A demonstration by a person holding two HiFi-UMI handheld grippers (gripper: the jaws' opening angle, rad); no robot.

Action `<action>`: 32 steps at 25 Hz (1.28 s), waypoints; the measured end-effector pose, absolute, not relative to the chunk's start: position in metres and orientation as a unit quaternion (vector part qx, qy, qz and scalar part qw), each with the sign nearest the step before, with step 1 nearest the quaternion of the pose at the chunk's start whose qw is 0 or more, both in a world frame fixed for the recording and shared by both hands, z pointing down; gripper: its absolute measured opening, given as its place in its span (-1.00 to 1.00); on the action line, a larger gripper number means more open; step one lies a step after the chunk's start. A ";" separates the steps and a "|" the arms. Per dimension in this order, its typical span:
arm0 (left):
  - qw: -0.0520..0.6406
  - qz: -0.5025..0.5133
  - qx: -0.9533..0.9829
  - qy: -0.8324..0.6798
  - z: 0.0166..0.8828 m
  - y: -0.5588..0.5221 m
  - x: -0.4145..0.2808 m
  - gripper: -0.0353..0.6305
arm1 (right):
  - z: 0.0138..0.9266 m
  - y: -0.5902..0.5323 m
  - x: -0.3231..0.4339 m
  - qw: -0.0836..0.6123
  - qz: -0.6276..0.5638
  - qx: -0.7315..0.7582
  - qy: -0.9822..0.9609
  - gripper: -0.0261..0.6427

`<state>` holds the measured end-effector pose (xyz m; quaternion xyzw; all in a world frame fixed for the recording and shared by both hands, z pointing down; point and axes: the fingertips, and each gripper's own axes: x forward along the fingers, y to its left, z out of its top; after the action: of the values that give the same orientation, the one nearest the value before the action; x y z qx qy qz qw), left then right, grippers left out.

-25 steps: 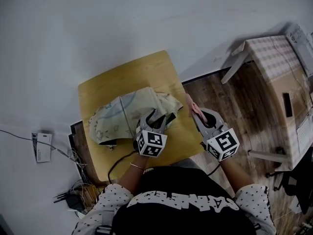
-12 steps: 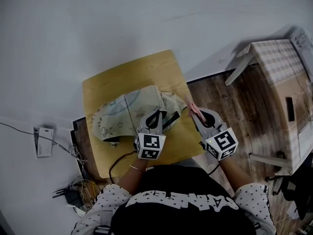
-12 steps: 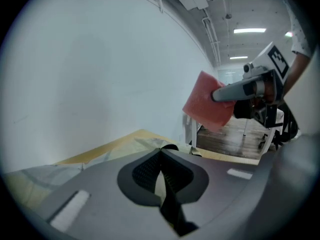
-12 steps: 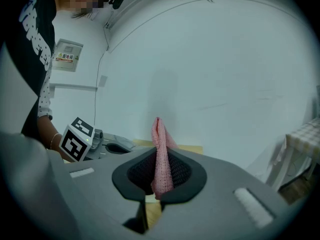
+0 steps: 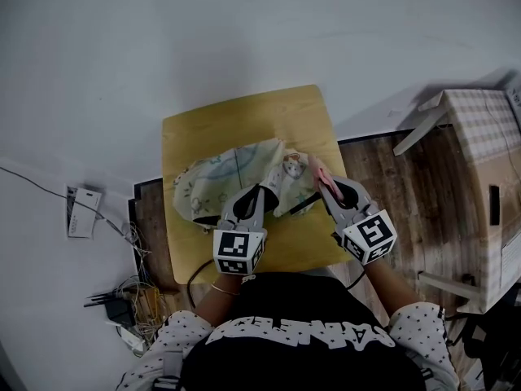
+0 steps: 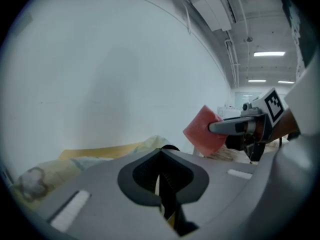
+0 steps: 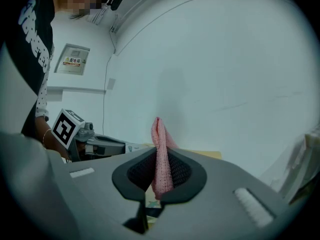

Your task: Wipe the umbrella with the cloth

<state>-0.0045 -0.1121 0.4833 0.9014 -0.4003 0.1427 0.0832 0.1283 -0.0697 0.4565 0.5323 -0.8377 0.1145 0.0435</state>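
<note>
Your left gripper [image 5: 267, 189], just below the centre of the head view, has its jaws together on a thin fold of the umbrella [image 5: 218, 177]; in the left gripper view a pale sliver of that fabric shows between the dark pads [image 6: 145, 173]. The umbrella is collapsed, cream with a faint print, and lies across the middle of the wooden table [image 5: 244, 112]. Its right-hand edge stands raised at your left gripper's tips. Your right gripper [image 5: 327, 187], just right of the left one, is clamped on the pink cloth [image 5: 315, 169]. In the right gripper view the cloth [image 7: 159, 134] stands upright between the pads and rises above them. The cloth is just beside the umbrella's right edge; whether the two touch cannot be told. From the left gripper view, the cloth [image 6: 202, 131] shows at centre right, held off the table at the tip of your right gripper [image 6: 220, 127].
</note>
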 end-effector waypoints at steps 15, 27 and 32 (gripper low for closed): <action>0.136 0.080 0.874 -0.459 0.464 -0.113 -0.102 -0.90 | 0.450 -0.105 0.051 0.039 0.105 0.483 -0.868 -0.82; 0.190 0.084 0.859 -0.469 0.489 -0.109 -0.141 -0.90 | 0.440 -0.146 0.008 0.093 0.028 0.464 -0.881 -0.82; 0.191 0.092 0.863 -0.459 0.493 -0.109 -0.145 -0.90 | 0.446 -0.160 -0.018 0.143 -0.019 0.442 -0.886 -0.82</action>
<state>-0.1449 -0.1087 0.4933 0.8630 -0.4586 0.0922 0.1910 -0.0177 -0.1600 0.4464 0.4417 -0.8855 -0.0191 0.1426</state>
